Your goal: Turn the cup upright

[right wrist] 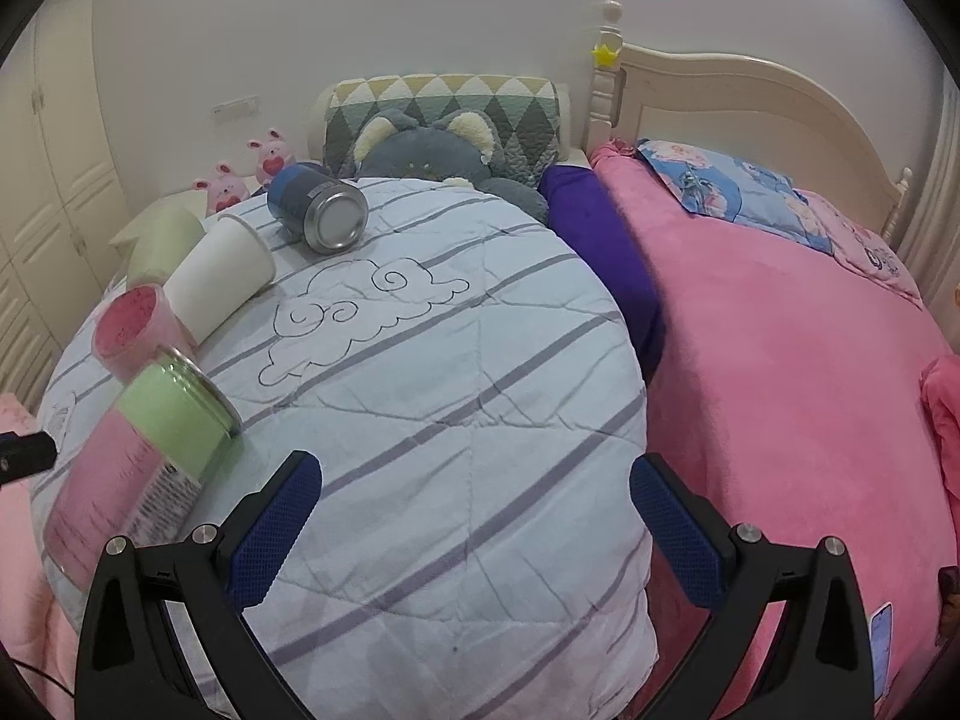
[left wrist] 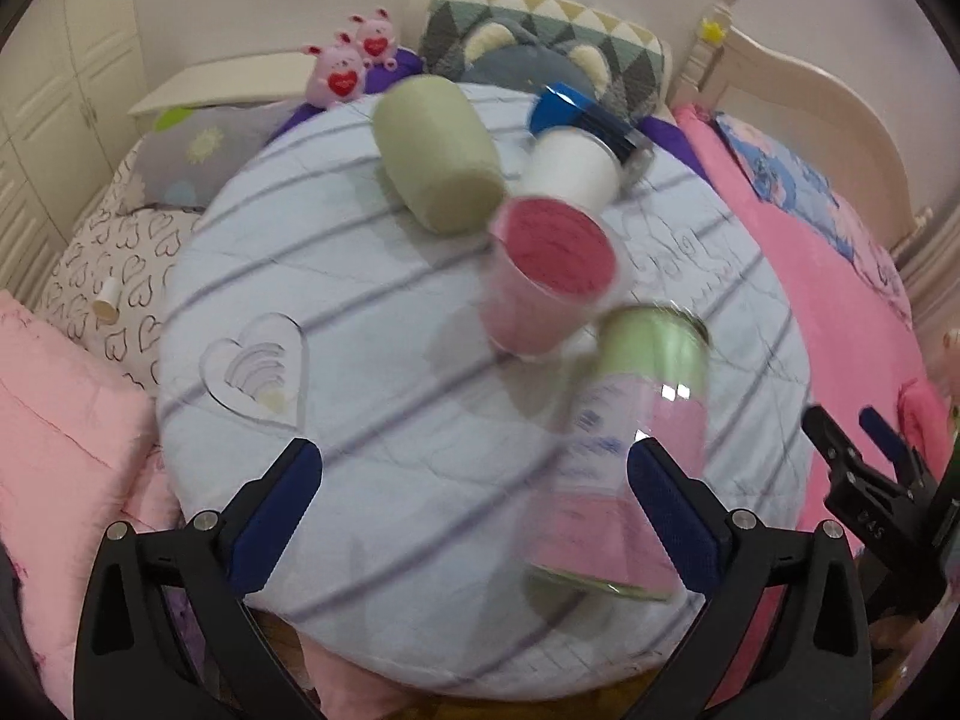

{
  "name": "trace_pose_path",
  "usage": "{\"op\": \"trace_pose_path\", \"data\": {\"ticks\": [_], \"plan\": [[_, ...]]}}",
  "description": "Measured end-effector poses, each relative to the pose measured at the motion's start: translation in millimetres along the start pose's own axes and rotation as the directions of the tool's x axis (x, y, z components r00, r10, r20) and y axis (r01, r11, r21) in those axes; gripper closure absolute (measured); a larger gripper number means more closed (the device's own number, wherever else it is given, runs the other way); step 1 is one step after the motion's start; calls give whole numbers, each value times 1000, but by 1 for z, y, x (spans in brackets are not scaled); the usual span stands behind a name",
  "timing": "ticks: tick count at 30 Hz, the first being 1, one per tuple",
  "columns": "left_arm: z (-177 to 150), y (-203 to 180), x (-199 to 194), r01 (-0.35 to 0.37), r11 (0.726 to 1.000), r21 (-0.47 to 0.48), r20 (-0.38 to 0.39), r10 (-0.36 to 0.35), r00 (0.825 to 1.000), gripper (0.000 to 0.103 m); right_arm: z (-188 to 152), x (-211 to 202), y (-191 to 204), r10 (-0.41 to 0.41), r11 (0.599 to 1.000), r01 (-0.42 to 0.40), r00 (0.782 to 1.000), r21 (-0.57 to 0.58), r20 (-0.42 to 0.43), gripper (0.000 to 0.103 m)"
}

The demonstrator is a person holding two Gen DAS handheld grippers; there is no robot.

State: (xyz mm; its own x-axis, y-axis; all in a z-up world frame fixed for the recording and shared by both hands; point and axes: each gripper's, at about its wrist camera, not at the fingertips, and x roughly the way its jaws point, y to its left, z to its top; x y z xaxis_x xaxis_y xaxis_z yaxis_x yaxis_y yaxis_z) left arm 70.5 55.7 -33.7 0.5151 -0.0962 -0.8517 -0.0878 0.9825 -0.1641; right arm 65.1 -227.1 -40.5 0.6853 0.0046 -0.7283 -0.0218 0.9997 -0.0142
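Observation:
Several cups lie on their sides on a striped light-blue quilt (left wrist: 372,420) (right wrist: 468,396). A pink and green tumbler (left wrist: 624,456) (right wrist: 138,468) lies nearest. Behind it are a clear pink cup (left wrist: 552,276) (right wrist: 138,324), a white cup (left wrist: 573,168) (right wrist: 219,282), a pale green cup (left wrist: 435,150) (right wrist: 159,246) and a blue metal cup (left wrist: 576,111) (right wrist: 318,207). My left gripper (left wrist: 474,501) is open and empty just in front of the tumbler, which lies by its right finger (left wrist: 672,510). My right gripper (right wrist: 474,516) (left wrist: 864,444) is open and empty over bare quilt, right of the tumbler.
A pink blanket (right wrist: 780,372) covers the bed to the right. A grey plush toy (right wrist: 432,153) and patterned cushion (right wrist: 444,102) sit behind the quilt, pink bunny toys (left wrist: 354,60) at the back left. White headboard (right wrist: 750,102) far right. Heart-print pillow (left wrist: 114,276) on the left.

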Motion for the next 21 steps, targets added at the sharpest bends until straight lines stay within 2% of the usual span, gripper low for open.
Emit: {"op": "trace_pose_path", "data": {"ticks": [3, 7, 9, 10, 11, 12, 13, 16, 18, 21], "plan": [[15, 14, 13, -79, 997, -24, 11, 79, 997, 0, 2, 1, 3, -8, 1000, 8, 1000, -7, 1, 0], [33, 23, 45, -148, 988, -37, -15, 148, 989, 1, 2, 5, 6, -17, 1000, 17, 1000, -5, -9, 0], [41, 23, 58, -208, 978, -31, -16, 207, 978, 5, 1, 7, 6, -25, 1000, 25, 1000, -1, -16, 0], [43, 22, 62, -225, 974, -27, -24, 224, 974, 12, 1, 8, 5, -30, 1000, 30, 999, 4, -20, 0], [47, 16, 66, -219, 976, -14, -38, 218, 975, 20, 1, 9, 4, -34, 999, 34, 999, 8, -23, 0], [49, 9, 67, -183, 983, 5, -44, 183, 982, 23, 1, 10, 2, -37, 999, 38, 999, 14, -25, 0], [50, -8, 65, -131, 990, 52, -35, 133, 991, 24, 1, 11, 1, -41, 999, 42, 999, 20, -27, 0], [52, -40, 57, -53, 990, 134, 2, 53, 999, 21, 3, 15, -3, -45, 998, 47, 998, 40, -34, 0], [54, -47, 57, -41, 991, 125, -3, 41, 999, 20, 3, 15, -4, -39, 998, 41, 999, 48, -36, 0], [55, -45, 60, -82, 989, 122, 9, 81, 997, 20, 2, 11, -5, -40, 998, 41, 999, 43, -26, 0]]}}
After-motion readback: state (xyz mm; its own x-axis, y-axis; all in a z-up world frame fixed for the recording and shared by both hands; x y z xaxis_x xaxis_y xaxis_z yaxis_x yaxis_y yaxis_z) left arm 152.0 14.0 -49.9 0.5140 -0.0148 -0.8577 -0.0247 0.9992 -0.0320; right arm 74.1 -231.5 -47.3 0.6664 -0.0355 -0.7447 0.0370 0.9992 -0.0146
